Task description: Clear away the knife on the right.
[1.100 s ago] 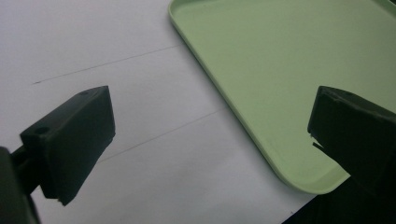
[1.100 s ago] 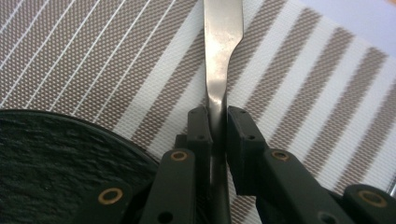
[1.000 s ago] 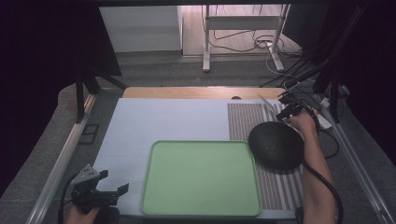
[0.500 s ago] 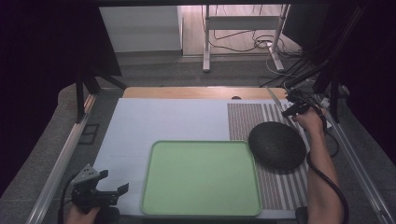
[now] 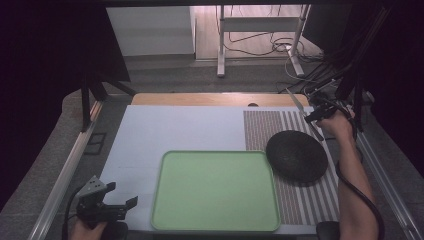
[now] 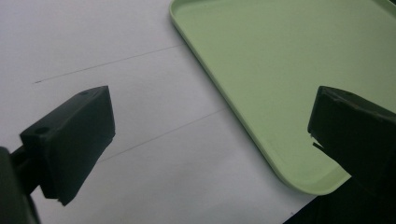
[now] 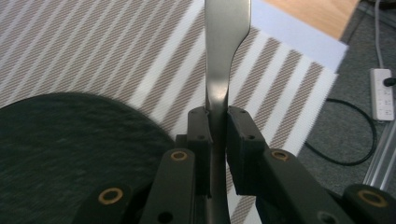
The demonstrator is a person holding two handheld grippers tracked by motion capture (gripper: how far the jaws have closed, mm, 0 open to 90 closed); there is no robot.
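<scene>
Right tool [image 7: 217, 135] view is showing its jaws pinching a shiny, flat metal knife [image 7: 224, 42]; the high view is showing the left tool [image 5: 107, 207] sitting spread by the green tray [image 5: 215, 192].

On the table there is one green tray [image 5: 215, 192], one round dark plate [image 5: 296, 155], one striped mat [image 5: 280, 131] and one white sheet [image 5: 170, 132] under them. Two grippers are in play, the left gripper [image 5: 116, 208] and the right gripper [image 5: 315, 117], and one piece of metal cutlery [image 7: 223, 56] sits between the right one's jaws; what kind of cutlery it is cannot be told. Off the table's far right edge lies one white power strip [image 7: 382, 93], and beyond the far edge stands one metal stand [image 5: 260, 37].
</scene>
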